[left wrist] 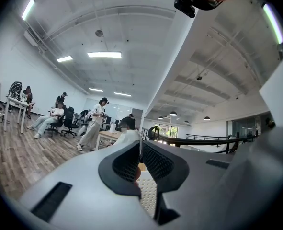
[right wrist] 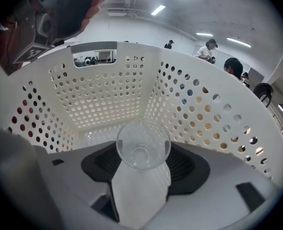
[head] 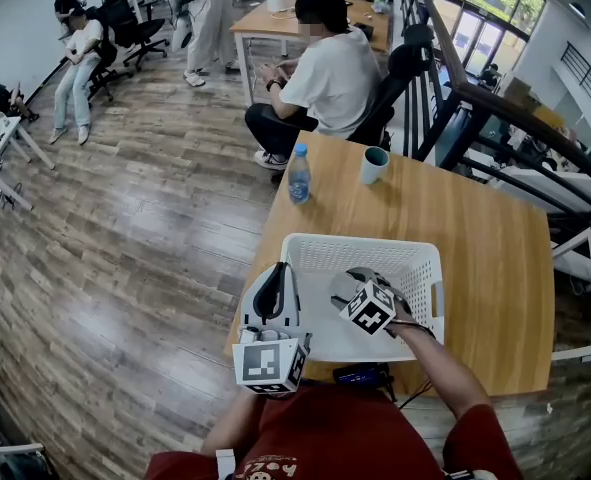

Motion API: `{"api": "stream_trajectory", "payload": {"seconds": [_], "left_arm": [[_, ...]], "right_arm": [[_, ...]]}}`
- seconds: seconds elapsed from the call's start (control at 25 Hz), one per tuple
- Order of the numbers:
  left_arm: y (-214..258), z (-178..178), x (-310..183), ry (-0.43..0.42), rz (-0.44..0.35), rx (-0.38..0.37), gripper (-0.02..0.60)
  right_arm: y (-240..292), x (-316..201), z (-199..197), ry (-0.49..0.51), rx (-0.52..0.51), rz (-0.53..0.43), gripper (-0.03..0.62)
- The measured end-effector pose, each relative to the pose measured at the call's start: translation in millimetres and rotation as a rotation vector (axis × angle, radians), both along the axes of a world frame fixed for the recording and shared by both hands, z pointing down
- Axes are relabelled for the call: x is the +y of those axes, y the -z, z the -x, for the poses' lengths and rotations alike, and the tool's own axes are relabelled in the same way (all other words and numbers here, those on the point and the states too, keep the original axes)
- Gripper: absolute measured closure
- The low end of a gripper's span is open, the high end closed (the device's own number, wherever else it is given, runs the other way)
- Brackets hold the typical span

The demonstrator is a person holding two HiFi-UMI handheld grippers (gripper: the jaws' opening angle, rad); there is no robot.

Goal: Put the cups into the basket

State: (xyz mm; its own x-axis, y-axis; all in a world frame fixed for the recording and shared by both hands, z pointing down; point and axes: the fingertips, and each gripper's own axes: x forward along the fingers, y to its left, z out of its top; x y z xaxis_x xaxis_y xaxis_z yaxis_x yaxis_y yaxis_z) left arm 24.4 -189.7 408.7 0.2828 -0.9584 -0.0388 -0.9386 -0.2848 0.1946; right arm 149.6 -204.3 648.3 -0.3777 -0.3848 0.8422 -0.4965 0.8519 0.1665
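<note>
Clear glass cup (right wrist: 141, 139) sits clamped in our right tool (right wrist: 143, 150), its axis along the jaws, low inside the white perforated plastic basket (right wrist: 98, 95). We hold our left tool (left wrist: 140, 164) closed and empty by the basket's left rim. White teal-lined mug (head: 374, 164) waits on the wooden worktop (head: 475, 248), straight beyond the basket.

the basket (head: 360, 252) is white perforated plastic with cut-out handles, sitting upright at the near edge of the tabletop (head: 475, 258). inside it, a clear cup (right wrist: 142, 145) is pinched by its sides in my right claw (right wrist: 142, 153), seen end-on and low between the basket's (right wrist: 103, 95) walls. i can't tell whether it touches the floor of the basket. a second cup (head: 374, 164), white outside and teal inside, stands upright on the far part of the tabletop, well apart from the basket.
</note>
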Motion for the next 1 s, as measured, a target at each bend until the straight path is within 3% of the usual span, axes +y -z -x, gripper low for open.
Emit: {"api": "stream_trajectory", "payload": {"seconds": [0.52,1.0], "left_arm": [[-0.1,1.3,-2.1,0.010,0.004,-0.012,0.558],[0.0,0.1,-3.1,0.006,0.005,-0.009,0.558]], "right_arm": [[0.7,-6.0,1.6,-0.036,-0.056,0.010,0.306],[16.6,-14.3,3.7,-0.048,-0.107,-0.042,0.304]]}}
